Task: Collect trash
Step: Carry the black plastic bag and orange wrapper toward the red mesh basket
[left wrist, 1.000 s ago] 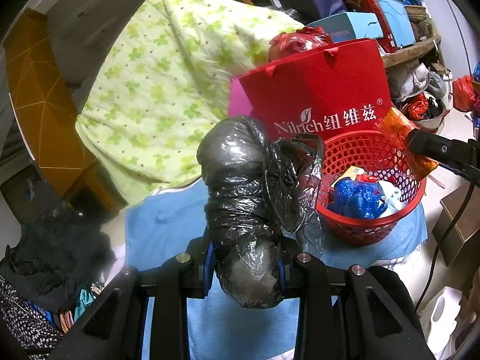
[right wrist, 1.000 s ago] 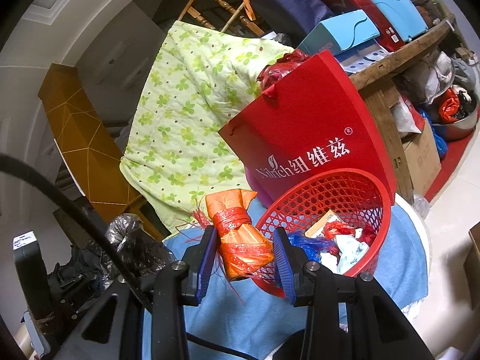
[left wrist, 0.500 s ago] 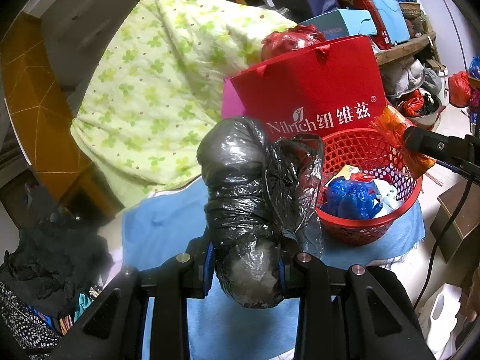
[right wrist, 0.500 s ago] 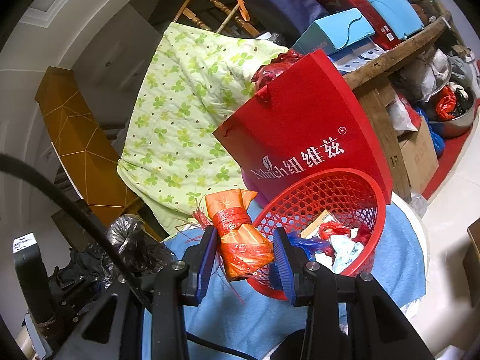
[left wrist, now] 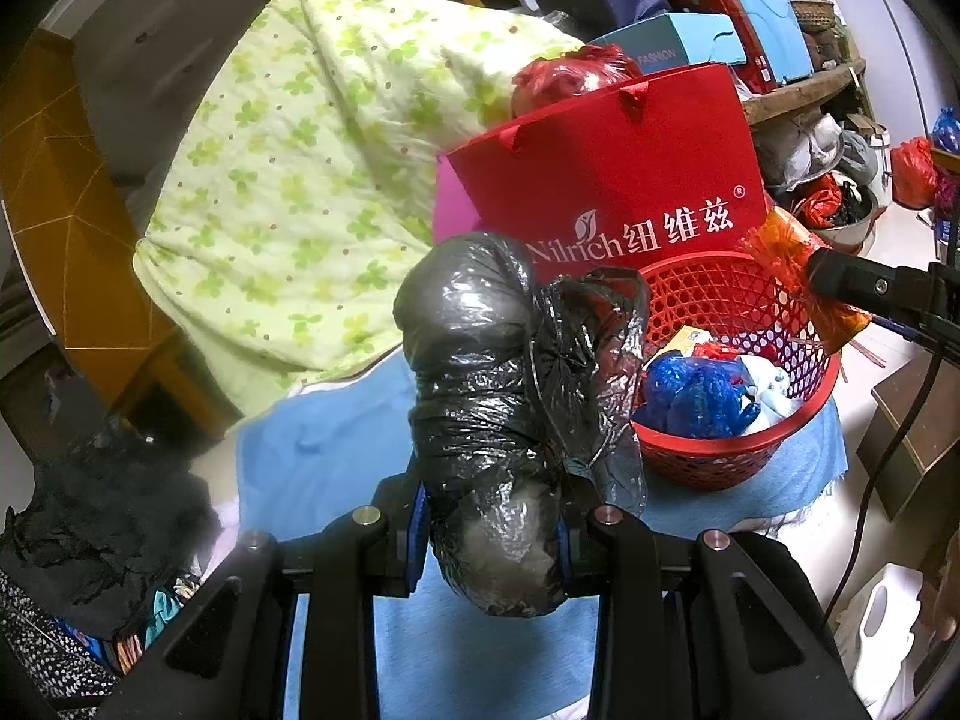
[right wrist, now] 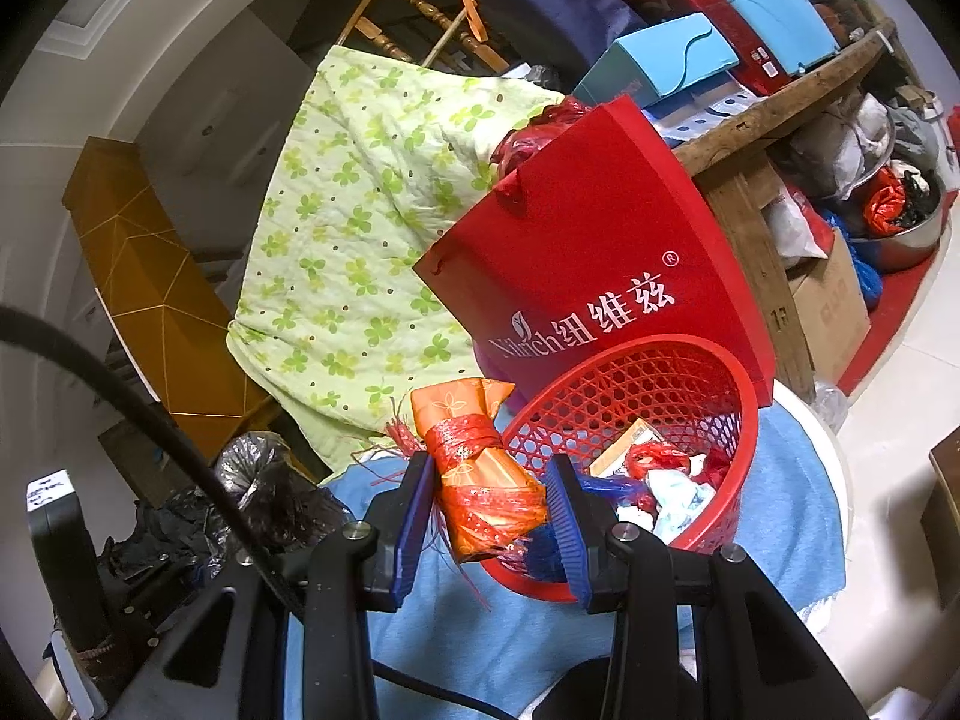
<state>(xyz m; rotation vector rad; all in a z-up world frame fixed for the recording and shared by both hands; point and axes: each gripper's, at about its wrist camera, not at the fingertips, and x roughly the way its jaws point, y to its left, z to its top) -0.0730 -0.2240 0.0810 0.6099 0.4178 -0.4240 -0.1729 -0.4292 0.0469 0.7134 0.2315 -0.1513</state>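
Note:
My left gripper (left wrist: pixel 489 513) is shut on a black plastic trash bundle (left wrist: pixel 498 396) and holds it above the blue cloth, left of the red mesh basket (left wrist: pixel 729 456). The basket holds blue, white and red trash. My right gripper (right wrist: pixel 489 501) is shut on an orange wrapped bundle (right wrist: pixel 480 474) tied with red ribbon, at the basket's (right wrist: pixel 729 516) left rim. In the left wrist view the orange bundle (left wrist: pixel 798 282) hangs over the basket's right rim. In the right wrist view the black bundle (right wrist: pixel 264 492) is at the lower left.
A red Nilrich paper bag (left wrist: pixel 612 192) stands behind the basket. A green flowered quilt (left wrist: pixel 312 180) drapes at the back left. The basket sits on a blue cloth (left wrist: pixel 324 450) over a round white table (right wrist: pixel 831 468). Cluttered shelves and boxes (right wrist: pixel 666 60) fill the right.
Both grippers keep their hold. The views have shifted slightly, with the basket a bit closer and lower in the right wrist view.

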